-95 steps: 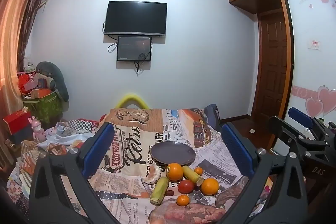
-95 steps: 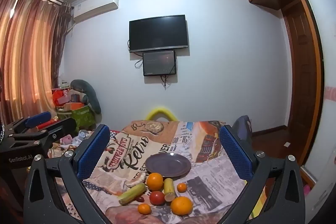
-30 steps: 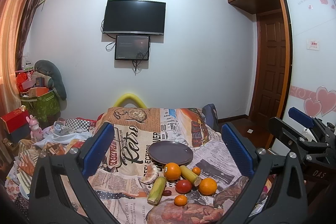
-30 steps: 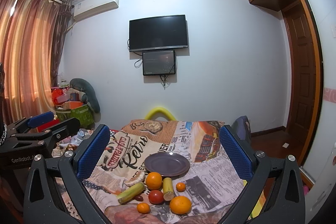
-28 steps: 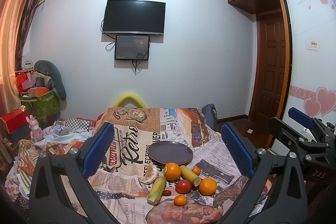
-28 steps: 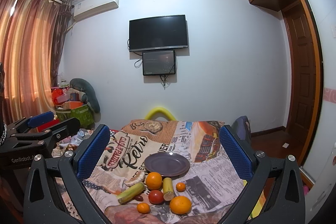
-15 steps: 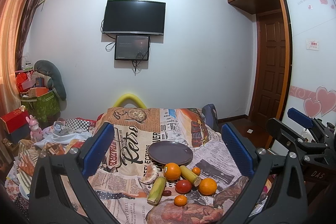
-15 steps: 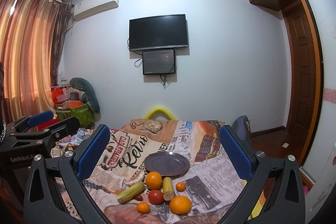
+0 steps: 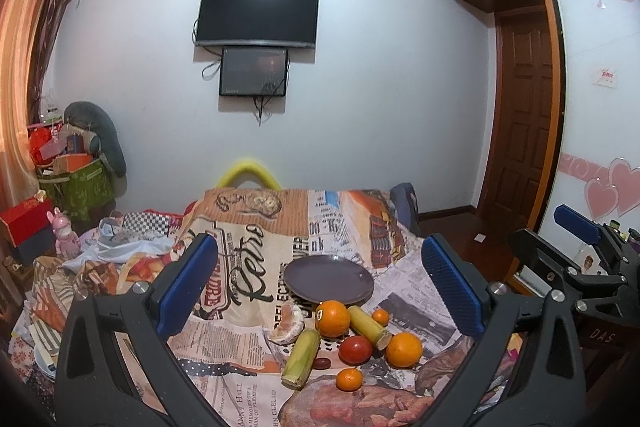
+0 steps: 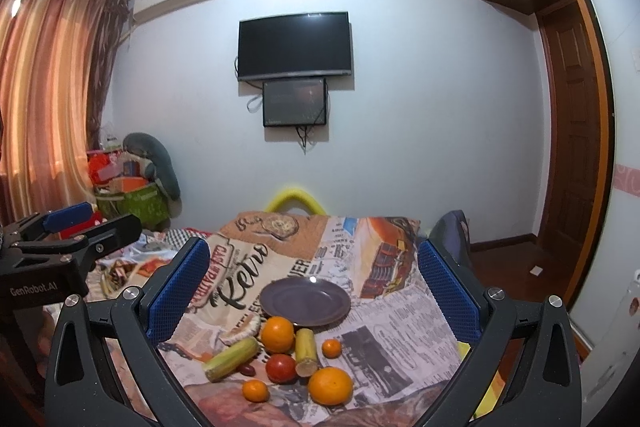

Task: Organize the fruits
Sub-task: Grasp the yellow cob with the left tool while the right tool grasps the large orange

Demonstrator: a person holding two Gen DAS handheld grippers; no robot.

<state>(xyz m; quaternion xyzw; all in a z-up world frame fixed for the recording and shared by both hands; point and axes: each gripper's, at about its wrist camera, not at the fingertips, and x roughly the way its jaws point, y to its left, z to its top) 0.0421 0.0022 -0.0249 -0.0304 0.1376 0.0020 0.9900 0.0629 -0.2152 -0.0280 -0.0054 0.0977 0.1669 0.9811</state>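
Observation:
A dark purple plate (image 9: 328, 277) (image 10: 305, 300) lies empty on the newspaper-print cloth. In front of it lie two oranges (image 9: 332, 317) (image 10: 330, 385), a red tomato (image 9: 355, 349) (image 10: 281, 367), two small tangerines (image 9: 349, 379) (image 10: 331, 348), two green-yellow cane pieces (image 9: 301, 352) (image 10: 305, 351), a peeled citrus piece (image 9: 285, 323) and a small dark date (image 10: 246, 369). My left gripper (image 9: 320, 285) is open and empty, held above the fruit. My right gripper (image 10: 313, 291) is open and empty, likewise above and short of the fruit.
The cloth-covered table (image 9: 248, 251) has a yellow chair back (image 9: 248, 173) behind it. Clutter, boxes and a green bag (image 9: 76, 187) fill the left. A wooden door (image 9: 524, 115) stands right. Each gripper shows at the edge of the other's view.
Almost nothing differs. Both grippers stay open; the views drifted only slightly.

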